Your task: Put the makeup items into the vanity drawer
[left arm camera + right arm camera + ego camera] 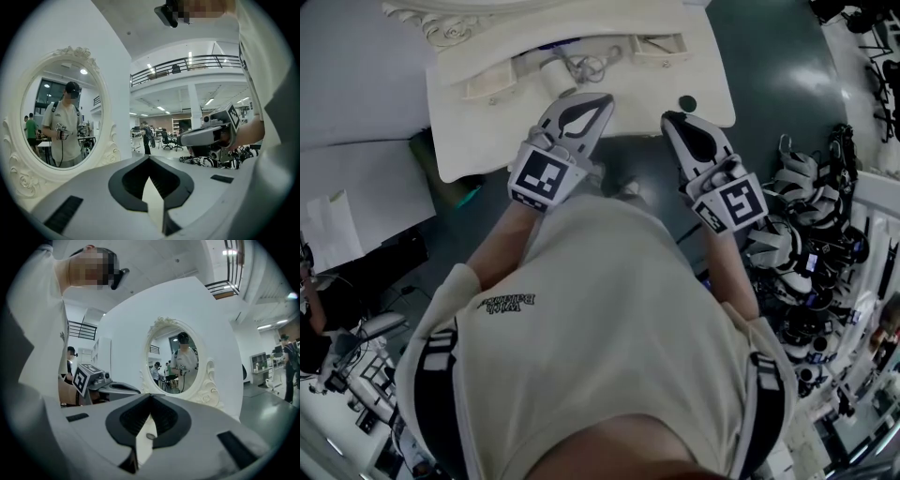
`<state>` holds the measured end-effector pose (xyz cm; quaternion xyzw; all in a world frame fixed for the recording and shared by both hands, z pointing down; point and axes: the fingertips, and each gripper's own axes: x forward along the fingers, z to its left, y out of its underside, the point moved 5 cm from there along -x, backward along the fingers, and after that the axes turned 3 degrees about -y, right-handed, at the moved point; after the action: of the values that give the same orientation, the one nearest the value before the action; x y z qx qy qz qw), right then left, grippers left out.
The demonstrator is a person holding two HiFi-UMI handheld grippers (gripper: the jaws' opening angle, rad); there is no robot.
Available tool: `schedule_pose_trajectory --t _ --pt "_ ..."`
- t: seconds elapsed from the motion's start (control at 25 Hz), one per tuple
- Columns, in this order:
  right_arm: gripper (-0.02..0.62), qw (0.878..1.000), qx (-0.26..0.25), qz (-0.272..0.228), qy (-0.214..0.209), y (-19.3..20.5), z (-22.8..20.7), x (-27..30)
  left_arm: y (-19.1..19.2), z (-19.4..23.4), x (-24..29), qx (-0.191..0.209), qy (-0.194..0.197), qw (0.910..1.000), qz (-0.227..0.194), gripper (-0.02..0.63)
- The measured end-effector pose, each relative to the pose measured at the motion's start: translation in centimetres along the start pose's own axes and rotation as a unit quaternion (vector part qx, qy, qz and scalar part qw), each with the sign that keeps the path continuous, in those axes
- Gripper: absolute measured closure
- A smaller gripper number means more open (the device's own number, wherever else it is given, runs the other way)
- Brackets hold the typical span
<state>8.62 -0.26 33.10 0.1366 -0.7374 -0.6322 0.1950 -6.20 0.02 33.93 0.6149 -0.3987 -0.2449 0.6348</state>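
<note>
Shirt: a person's beige T-shirt (609, 337) fills the lower half of the head view.
Counter: the cream-white vanity counter (478, 141) spans the upper centre of that view, with dark floor to its right.
Mirror: an oval mirror in a carved white frame (61, 122) stands at the left of the left gripper view and reflects the person.
Left tongs: the grey-and-white left tongs (605, 98) sit at the centre over the counter's near edge, tips together with nothing between them.
Right tongs: the matching right tongs (670, 117) lie just right of them, closed and empty.
Compartments: two shallow cream compartments (487, 86) sit upper left and upper right on the counter.
Makeup: a white cylindrical item (555, 75) lies between the compartments. A small dark round item (687, 103) rests on the counter just above the tip of the right tongs.
</note>
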Motion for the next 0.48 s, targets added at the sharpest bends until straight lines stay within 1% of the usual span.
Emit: schedule_pose_trajectory --t 0.2,0.4,0.48 --pt "0.591 1.0 -0.011 0.022 0.002 0.3 -0.7 1.5 1.0 1.6 -0.4 -0.01 -0.023 0.9996 0.016 0.603" --pt "0.588 0.999 -0.011 0.05 0.004 1.0 -1.2 3.6 1.6 3.3 -0.3 -0.014 -0.039 0.9987 0.031 0.603" --pt "0.566 0.998 -0.01 0.065 -0.001 1.6 -1.5 4.7 2.0 4.0 0.0 -0.015 -0.041 0.9983 0.038 0.602"
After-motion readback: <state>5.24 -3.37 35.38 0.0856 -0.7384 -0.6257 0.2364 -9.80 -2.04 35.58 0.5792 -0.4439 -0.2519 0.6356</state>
